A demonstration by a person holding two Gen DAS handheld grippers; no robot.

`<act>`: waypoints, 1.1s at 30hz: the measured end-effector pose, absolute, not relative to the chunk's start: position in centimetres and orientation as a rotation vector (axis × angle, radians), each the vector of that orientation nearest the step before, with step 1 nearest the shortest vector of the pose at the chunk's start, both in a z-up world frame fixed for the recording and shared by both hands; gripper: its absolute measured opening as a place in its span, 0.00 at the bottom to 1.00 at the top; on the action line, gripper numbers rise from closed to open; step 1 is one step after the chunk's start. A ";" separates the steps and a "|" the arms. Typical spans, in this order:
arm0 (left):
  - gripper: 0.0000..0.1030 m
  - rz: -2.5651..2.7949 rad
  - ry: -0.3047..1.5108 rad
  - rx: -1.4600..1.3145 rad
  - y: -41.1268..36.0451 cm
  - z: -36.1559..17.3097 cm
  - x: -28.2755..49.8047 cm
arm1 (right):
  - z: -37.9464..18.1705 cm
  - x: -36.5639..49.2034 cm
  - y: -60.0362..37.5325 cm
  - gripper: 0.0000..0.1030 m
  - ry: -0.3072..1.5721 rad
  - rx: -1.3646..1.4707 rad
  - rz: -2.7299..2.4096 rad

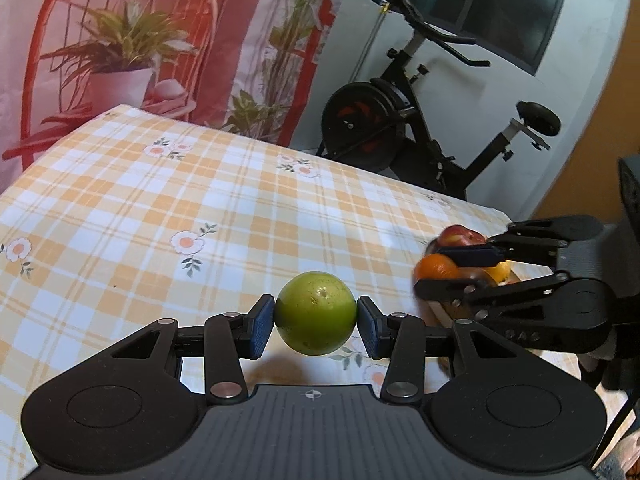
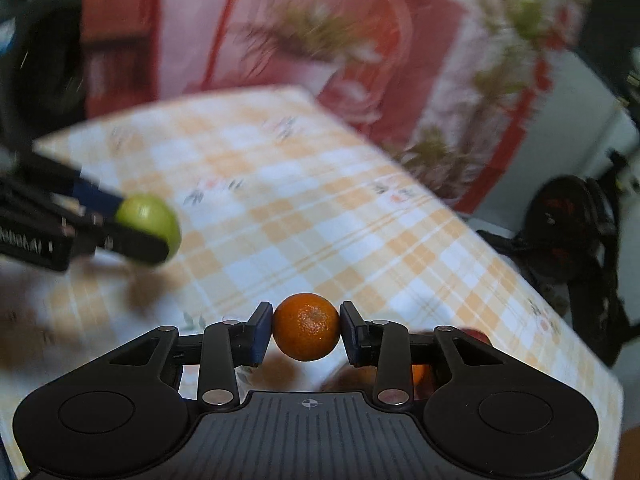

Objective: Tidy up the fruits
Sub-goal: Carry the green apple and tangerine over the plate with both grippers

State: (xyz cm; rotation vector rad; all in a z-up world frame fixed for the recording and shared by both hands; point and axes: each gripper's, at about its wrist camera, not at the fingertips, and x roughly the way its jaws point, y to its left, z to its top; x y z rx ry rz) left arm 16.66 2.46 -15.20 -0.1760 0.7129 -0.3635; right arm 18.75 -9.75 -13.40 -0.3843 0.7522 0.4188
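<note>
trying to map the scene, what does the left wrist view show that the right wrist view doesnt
Only the left wrist view: a red apple and a yellow fruit behind the right gripper, and the whole exercise bike.

Only the right wrist view: the orange sharp and close, clamped between the right gripper's pads.

Both: the green fruit held in the left gripper above the checked tablecloth, the orange, and the plant-print curtain.
</note>
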 end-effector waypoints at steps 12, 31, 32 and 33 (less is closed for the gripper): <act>0.46 -0.448 0.706 -0.100 -2.0 -13.7 15.4 | -13.2 9.5 -18.1 0.32 0.505 -0.040 0.156; 0.46 -0.568 0.698 0.097 -13.4 -10.9 17.9 | -16.7 7.3 -27.4 0.32 0.388 0.126 -0.014; 0.46 -0.577 0.701 0.109 -14.2 -10.9 18.0 | -16.9 7.3 -27.9 0.32 0.390 0.136 -0.023; 0.46 -0.588 0.706 0.121 -14.9 -11.1 18.2 | -17.2 7.3 -28.4 0.32 0.392 0.151 -0.032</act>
